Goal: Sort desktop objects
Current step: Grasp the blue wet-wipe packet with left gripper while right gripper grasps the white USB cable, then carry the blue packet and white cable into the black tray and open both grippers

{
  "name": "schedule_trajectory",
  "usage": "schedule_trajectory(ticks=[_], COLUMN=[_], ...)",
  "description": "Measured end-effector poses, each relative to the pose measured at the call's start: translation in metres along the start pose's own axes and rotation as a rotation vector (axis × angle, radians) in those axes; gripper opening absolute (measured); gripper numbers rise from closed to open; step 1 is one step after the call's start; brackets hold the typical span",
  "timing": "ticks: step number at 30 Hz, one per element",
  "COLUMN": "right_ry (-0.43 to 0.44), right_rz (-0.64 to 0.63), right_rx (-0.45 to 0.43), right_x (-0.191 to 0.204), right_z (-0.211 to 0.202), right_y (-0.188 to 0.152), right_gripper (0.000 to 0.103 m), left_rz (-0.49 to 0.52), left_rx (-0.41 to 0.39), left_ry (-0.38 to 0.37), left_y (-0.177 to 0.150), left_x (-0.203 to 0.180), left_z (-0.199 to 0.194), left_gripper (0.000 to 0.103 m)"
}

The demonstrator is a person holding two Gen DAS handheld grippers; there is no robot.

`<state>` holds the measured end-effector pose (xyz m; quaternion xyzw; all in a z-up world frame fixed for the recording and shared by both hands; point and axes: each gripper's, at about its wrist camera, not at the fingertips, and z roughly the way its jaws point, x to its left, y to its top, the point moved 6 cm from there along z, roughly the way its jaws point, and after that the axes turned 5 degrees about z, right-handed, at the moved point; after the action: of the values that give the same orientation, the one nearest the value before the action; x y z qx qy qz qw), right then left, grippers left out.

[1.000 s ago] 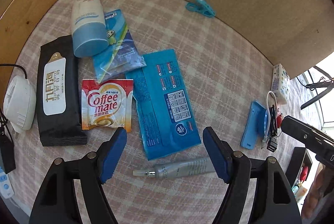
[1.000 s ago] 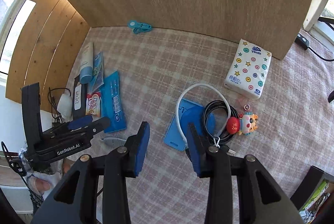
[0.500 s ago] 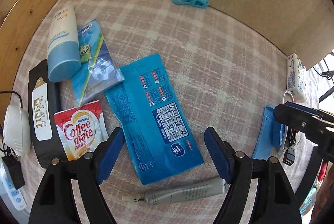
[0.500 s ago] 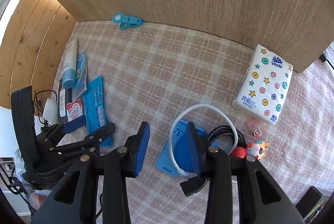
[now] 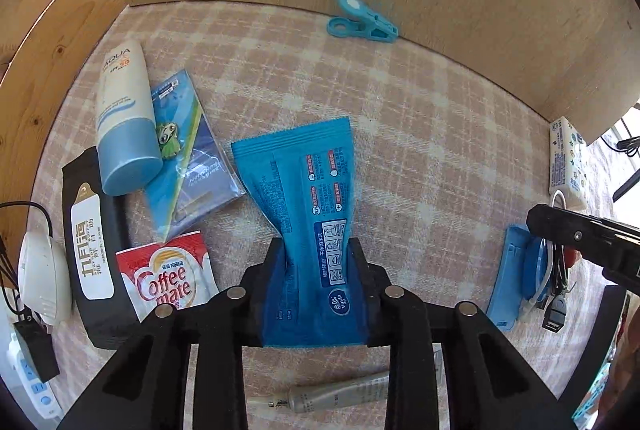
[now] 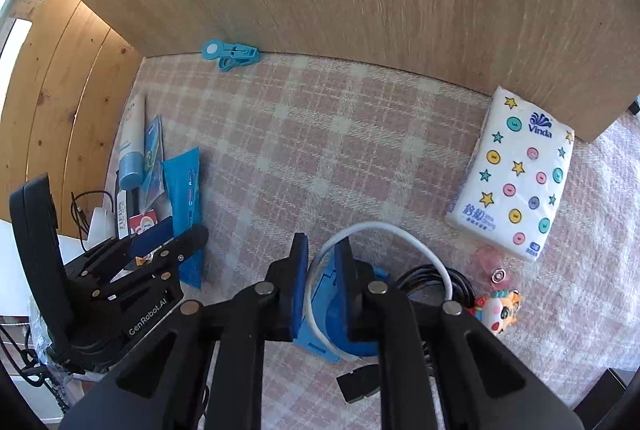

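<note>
The left gripper [image 5: 318,282] is closing on the blue wipes pack [image 5: 308,197] — its pads already pinch the near end, and the film has buckled into a waist between them. The rest of the pack lies on the checked cloth of the desk [image 5: 420,149], fanning away from the jaws, just beside the clear-wrapped card [image 5: 188,149] and the coffee creamer sachet [image 5: 168,274].

The pack looks light, soft and slick. It crumples rather than resists, so a hold at one end will likely let the far end droop and swing; a grip nearer the middle would carry it flatter. Nothing in it seems fragile.

The right gripper [image 6: 322,270] is closing too, its pads standing over the edge of a blue plastic holder [image 6: 344,318] with a white cable [image 6: 400,234] looped around it. The cable passes between the pads, but whether they press on anything I cannot tell. That holder looks stiff and smooth — firm to grip by its rim, though the loose cable may trail or snag the black cord [image 6: 460,278] next to it.
</note>
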<state>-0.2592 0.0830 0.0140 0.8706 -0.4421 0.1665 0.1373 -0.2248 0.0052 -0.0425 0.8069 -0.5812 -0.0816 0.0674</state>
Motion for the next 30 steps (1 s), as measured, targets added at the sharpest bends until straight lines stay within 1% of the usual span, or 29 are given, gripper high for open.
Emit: schedule_trajectory(ticks=[1,4,7,12,16,19,21,22,23,26,28,29,30], right_ry=[0.013,0.058,0.092,0.134,0.16,0.14,0.142,0.145,0.144,0.134,0.128,0.122,0.115], right_rz=[0.008,0.012,0.014,0.013,0.012,-0.002,-0.015,-0.016,-0.017,-0.023,-0.014,-0.009,-0.001], right_rx=[-0.008,-0.022,-0.044,-0.1,-0.142,-0.189,-0.206,-0.213,-0.222,-0.246,-0.258,-0.264,-0.272], right_x=[-0.001,-0.002,-0.002,-0.01,-0.014,-0.015,-0.015,-0.016,-0.018,-0.024,-0.032,-0.037,-0.043], right_z=[-0.004,-0.021,-0.043,-0.085,-0.116,-0.138,-0.15,-0.156,-0.161,-0.176,-0.183,-0.188,-0.193], right_y=[-0.001,-0.008,-0.018,-0.037,-0.051,-0.06,-0.066,-0.069,-0.072,-0.084,-0.094,-0.099,-0.104], right_gripper=[0.012,0.009,0.006,0.005,0.005,0.005,0.005,0.005,0.005,0.005,0.005,0.005,0.005], left_rz=[-0.01,-0.018,-0.028,-0.038,-0.022,-0.006,0.004,-0.001,-0.029,0.018,0.056,0.079,0.1], left_rx=[-0.003,-0.007,-0.003,-0.002,-0.017,-0.036,-0.049,-0.057,-0.069,-0.092,-0.105,-0.113,-0.12], left_ry=[-0.01,-0.021,-0.047,-0.071,-0.079,-0.087,-0.097,-0.1,-0.095,-0.11,-0.116,-0.12,-0.125], left_y=[-0.001,-0.006,-0.014,-0.03,-0.043,-0.05,-0.053,-0.053,-0.047,-0.05,-0.048,-0.04,-0.041], left_x=[0.001,0.004,0.005,0.003,-0.007,-0.018,-0.03,-0.037,-0.041,-0.036,-0.05,-0.061,-0.071], left_z=[-0.002,-0.005,-0.006,-0.01,-0.022,-0.035,-0.046,-0.053,-0.06,-0.079,-0.09,-0.094,-0.101], left_gripper=[0.018,0.012,0.01,0.01,0.01,0.01,0.01,0.01,0.01,0.01,0.01,0.01,0.01])
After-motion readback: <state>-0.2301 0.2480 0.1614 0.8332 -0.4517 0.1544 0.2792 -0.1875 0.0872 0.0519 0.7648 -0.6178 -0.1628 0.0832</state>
